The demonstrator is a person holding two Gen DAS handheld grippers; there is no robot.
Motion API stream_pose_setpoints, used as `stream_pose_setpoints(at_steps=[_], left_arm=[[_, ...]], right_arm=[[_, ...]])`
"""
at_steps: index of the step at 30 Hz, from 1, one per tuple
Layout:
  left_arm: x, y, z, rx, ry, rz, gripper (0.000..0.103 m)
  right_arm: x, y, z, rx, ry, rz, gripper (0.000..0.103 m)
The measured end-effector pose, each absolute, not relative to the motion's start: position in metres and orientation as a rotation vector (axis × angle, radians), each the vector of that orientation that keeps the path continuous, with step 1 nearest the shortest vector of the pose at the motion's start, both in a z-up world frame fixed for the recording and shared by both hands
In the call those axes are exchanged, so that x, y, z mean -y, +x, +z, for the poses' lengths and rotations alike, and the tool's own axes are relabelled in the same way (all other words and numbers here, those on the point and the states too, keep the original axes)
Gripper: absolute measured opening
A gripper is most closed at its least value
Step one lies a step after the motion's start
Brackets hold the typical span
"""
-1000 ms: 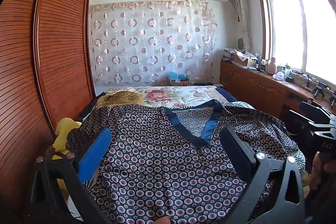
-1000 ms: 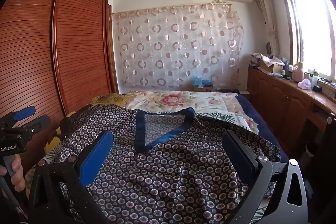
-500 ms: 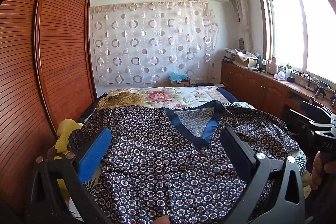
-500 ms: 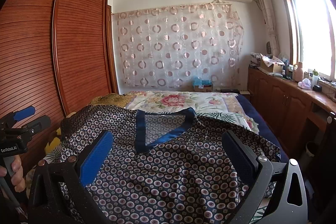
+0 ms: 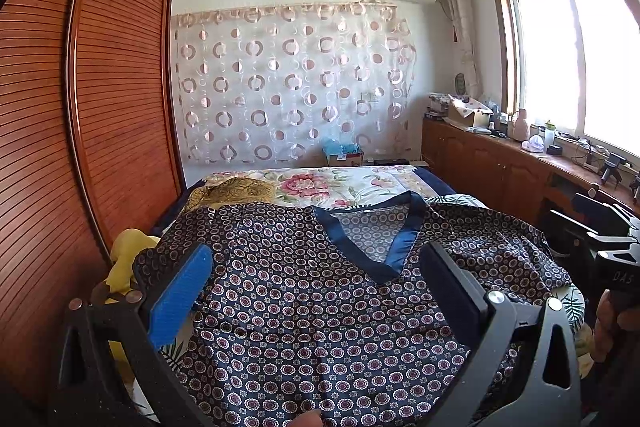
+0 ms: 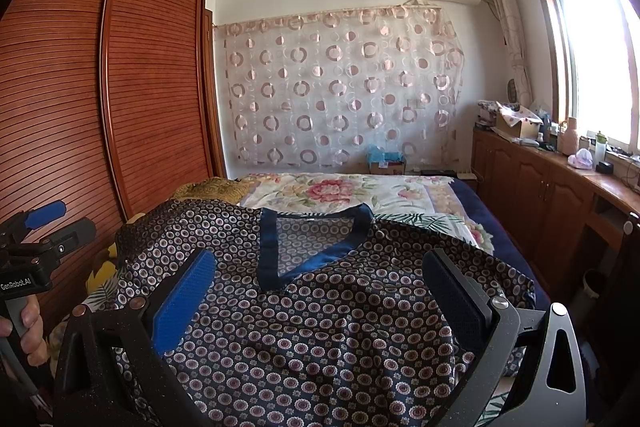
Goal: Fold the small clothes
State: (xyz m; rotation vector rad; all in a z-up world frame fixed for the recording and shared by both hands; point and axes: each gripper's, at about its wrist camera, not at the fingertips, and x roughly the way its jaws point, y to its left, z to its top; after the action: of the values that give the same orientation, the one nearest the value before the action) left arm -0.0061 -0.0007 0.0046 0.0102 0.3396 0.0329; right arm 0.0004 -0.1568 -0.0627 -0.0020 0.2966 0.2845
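A navy top (image 5: pixel 304 291) with a small round pattern and a blue V-neck band lies spread face up on the bed; it also shows in the right wrist view (image 6: pixel 320 315). My left gripper (image 5: pixel 316 267) is open and empty, held above the top's lower left part. My right gripper (image 6: pixel 320 271) is open and empty above the lower right part. The right gripper shows at the right edge of the left wrist view (image 5: pixel 604 251). The left gripper shows at the left edge of the right wrist view (image 6: pixel 40 227).
The bed has a floral cover (image 5: pixel 344 183) beyond the top. A yellow-brown cloth (image 5: pixel 236 191) lies at the far left of the bed. A wooden wardrobe (image 5: pixel 80 131) stands left, a low cabinet (image 5: pixel 500 171) with clutter runs right under the window.
Both views have shifted only slightly. The top and both grippers stay much as they were.
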Motion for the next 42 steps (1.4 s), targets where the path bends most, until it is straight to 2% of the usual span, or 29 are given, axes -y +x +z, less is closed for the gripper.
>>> stream_pose_setpoints(at_steps=[42], left_arm=[[0.0012, -0.0071, 0.005, -0.345, 0.015, 0.033, 0.103]], right_arm=[[0.1567, 0.0022, -0.0679, -0.293, 0.005, 0.301, 0.103]])
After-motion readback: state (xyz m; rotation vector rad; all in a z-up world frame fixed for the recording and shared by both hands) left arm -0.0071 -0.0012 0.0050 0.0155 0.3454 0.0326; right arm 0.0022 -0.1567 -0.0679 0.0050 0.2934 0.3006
